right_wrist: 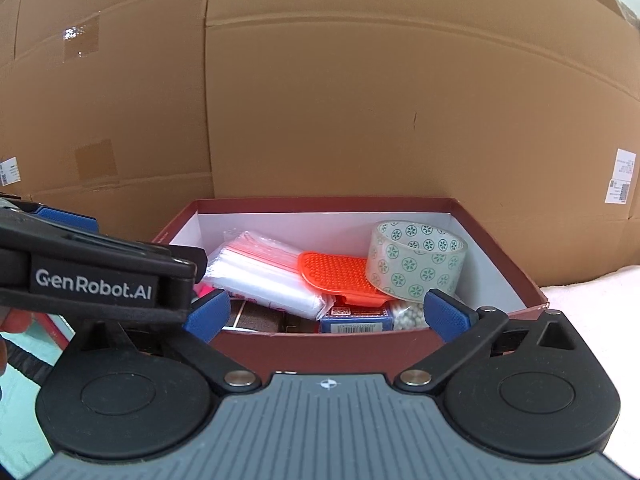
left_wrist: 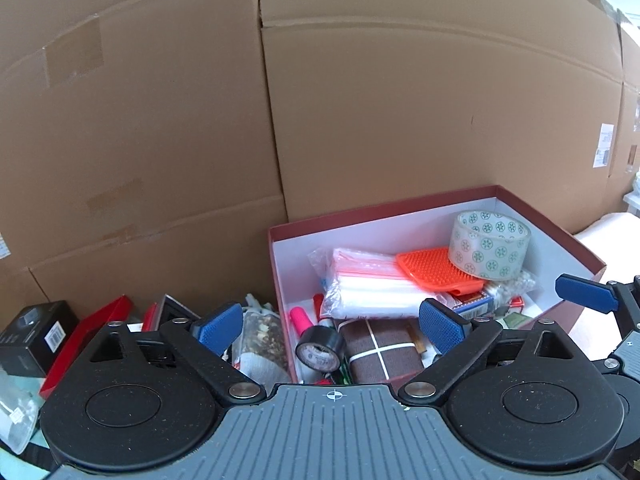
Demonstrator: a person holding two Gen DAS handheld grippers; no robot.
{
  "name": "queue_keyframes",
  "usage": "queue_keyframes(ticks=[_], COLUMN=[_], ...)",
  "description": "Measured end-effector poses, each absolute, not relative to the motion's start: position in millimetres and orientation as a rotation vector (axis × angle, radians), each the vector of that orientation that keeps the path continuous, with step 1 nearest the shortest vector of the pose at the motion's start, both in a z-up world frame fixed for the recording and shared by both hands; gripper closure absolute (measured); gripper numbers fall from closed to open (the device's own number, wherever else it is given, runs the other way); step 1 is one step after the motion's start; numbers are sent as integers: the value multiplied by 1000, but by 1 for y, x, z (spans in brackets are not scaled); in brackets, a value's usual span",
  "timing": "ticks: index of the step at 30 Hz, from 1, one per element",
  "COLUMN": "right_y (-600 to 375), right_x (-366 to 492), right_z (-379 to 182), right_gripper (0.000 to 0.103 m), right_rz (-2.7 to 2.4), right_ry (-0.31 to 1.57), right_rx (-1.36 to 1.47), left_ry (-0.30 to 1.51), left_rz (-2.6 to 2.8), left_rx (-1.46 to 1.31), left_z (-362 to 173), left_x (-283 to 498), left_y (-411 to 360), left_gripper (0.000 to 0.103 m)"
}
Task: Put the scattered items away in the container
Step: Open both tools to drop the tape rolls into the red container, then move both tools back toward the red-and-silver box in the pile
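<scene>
Both grippers are spread wide, holding nothing – left gripper (left_wrist: pixel 332 326) straddles the box (left_wrist: pixel 580 252) wall, right gripper (right_wrist: pixel 326 312) at its near rim. Swing left for the pouch (left_wrist: pixel 262 344) beside the box, pinching its middle – it looks floppy

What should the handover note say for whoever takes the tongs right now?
Left tongs: open, nothing between them, over the near left corner of the red box.
Right tongs: open, empty, at the box's near wall.
In the box: patterned tape roll resting on the orange scrubber, zip bags, black tape roll, brown pouch, pink marker, blue card box.
Left to do: items outside, left of the box: mesh bag, black carton, red case.
</scene>
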State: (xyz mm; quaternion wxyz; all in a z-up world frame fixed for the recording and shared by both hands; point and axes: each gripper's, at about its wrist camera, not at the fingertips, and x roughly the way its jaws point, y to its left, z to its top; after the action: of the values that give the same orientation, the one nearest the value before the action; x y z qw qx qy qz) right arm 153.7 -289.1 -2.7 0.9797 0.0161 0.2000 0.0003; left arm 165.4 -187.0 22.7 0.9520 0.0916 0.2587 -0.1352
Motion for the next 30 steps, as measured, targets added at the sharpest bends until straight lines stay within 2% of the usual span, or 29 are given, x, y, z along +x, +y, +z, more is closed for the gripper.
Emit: queue_keyframes(ticks=[17,30], right_y=[-255,-192], right_x=[110,69], right_z=[17,13], right_gripper=[0,0], right_rz=[54,170], right_ry=[358,340], right_rx=[-6,-111], left_ry=[504,524], left_rz=[-244,-149], left_rx=[156,65], left_z=[37,19], left_x=[114,69], left_y=[-153,-79], left_gripper=[2,0])
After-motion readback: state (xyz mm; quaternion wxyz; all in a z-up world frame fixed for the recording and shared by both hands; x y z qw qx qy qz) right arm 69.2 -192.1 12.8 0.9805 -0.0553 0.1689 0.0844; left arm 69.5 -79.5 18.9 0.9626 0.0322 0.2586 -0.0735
